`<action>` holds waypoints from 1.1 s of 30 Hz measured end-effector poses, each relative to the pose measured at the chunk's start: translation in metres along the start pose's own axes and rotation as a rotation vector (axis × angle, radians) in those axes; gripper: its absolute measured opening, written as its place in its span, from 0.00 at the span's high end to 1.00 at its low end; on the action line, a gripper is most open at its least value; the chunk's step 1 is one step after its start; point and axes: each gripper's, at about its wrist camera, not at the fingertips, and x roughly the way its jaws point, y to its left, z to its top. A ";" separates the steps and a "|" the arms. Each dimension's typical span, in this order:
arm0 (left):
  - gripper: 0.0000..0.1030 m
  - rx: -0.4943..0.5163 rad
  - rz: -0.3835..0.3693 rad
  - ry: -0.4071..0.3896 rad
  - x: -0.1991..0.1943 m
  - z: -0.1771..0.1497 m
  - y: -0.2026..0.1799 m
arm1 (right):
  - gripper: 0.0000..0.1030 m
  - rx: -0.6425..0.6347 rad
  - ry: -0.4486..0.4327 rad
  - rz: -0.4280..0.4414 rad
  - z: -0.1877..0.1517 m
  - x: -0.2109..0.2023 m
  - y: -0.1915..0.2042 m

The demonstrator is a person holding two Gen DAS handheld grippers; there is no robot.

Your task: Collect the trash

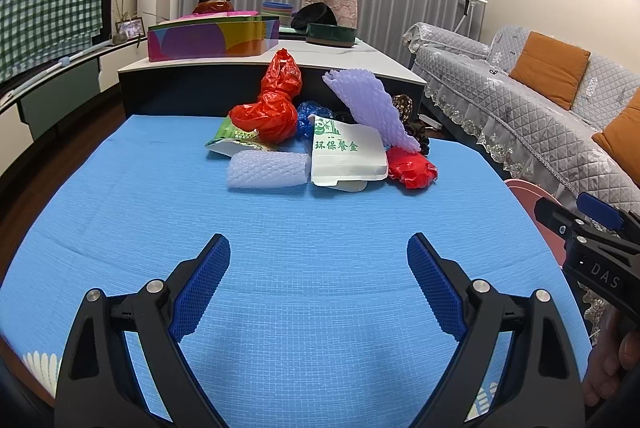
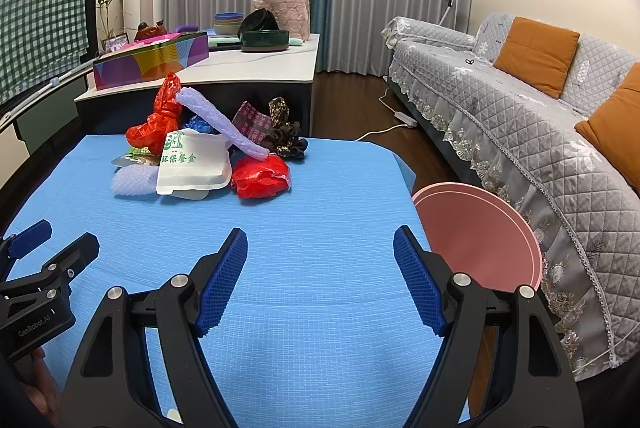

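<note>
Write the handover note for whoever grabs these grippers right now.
Left gripper: open, empty, low over the blue cloth.
Right gripper: open, empty, same.
Trash sits piled at the cloth's far end: red bags, white box, foam nets, wrappers.
Pink bin stands off the cloth's right edge, looks empty.
Done: nothing visibly collected.
Left: move the whole pile into the bin.

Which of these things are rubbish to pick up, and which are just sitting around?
For the job:
- red bag
- white food box
- foam net
- long foam sleeve
- tall red bag
- pink bin
- left tool, right tool, both open

Just lying about:
- sofa
- orange cushion
- colourful box
- bowls
</note>
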 end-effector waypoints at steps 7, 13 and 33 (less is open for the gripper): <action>0.16 -0.008 -0.001 -0.001 0.000 0.001 0.000 | 0.27 0.002 0.000 0.001 0.000 0.000 0.000; 0.21 0.000 -0.002 -0.013 -0.001 0.004 -0.002 | 0.32 -0.001 -0.006 0.022 0.005 -0.001 0.003; 0.53 -0.045 0.047 0.017 0.059 0.041 0.031 | 0.53 0.107 0.047 0.193 0.039 0.092 0.006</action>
